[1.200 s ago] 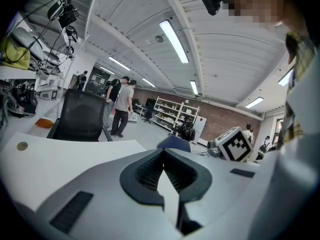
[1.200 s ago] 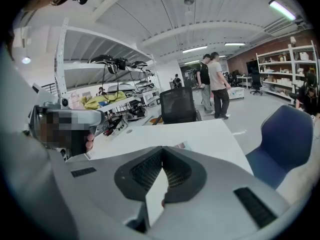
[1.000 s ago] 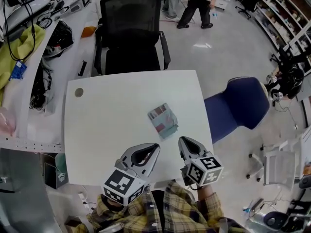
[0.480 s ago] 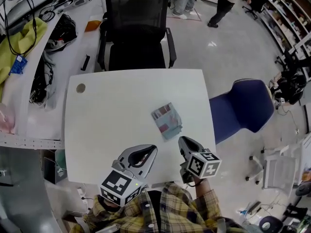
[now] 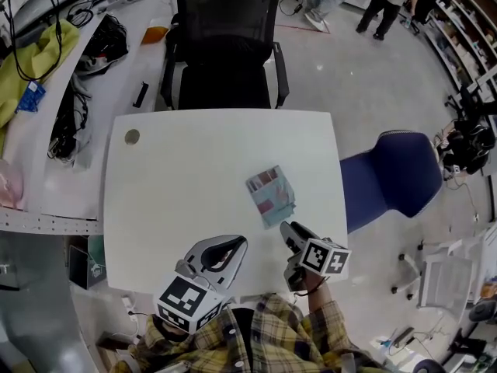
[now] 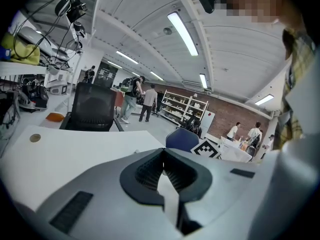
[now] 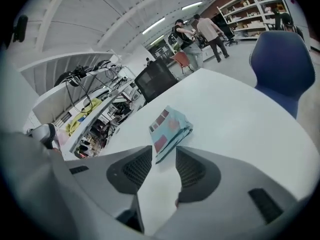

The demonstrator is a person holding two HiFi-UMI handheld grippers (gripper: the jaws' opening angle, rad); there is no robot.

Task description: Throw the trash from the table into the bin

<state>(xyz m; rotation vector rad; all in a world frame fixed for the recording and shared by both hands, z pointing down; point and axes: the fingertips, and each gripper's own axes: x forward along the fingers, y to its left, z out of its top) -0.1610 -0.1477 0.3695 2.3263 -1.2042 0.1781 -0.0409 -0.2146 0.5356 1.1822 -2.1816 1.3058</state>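
Nearest me, the left gripper (image 6: 163, 151) hangs over the near edge of the table (image 5: 178, 185). Its jaws are pressed together at the tips with nothing between them. It takes no part in the present step.

The right gripper (image 7: 164, 151) is beside it, angled down toward the tabletop. Its jaws have just been opening and now stand spread. Bare table shows in the gap. Nothing is held.

Just beyond the right tips lies the packet (image 7: 170, 126), a flat light-blue wrapper with pink and red patches. It rests on the table right of centre, near corner toward the open jaws but not between them. From the head view the tips look close to it; I cannot tell whether they touch.

Finding: this is the approach to the pick. No trash has been lifted, and the packet is the only trash I see on the table.

Next move, as I judge it: push the right gripper forward and low so one jaw passes each side of the packet's near edge, then close. The packet is thin and lies flat, so the pads may slide over it or shove it away.

Farther off stand a black chair (image 5: 225, 37) at the far edge and a blue chair (image 5: 396, 177) to the right. No bin is plainly in view; it has to be found before the carry.
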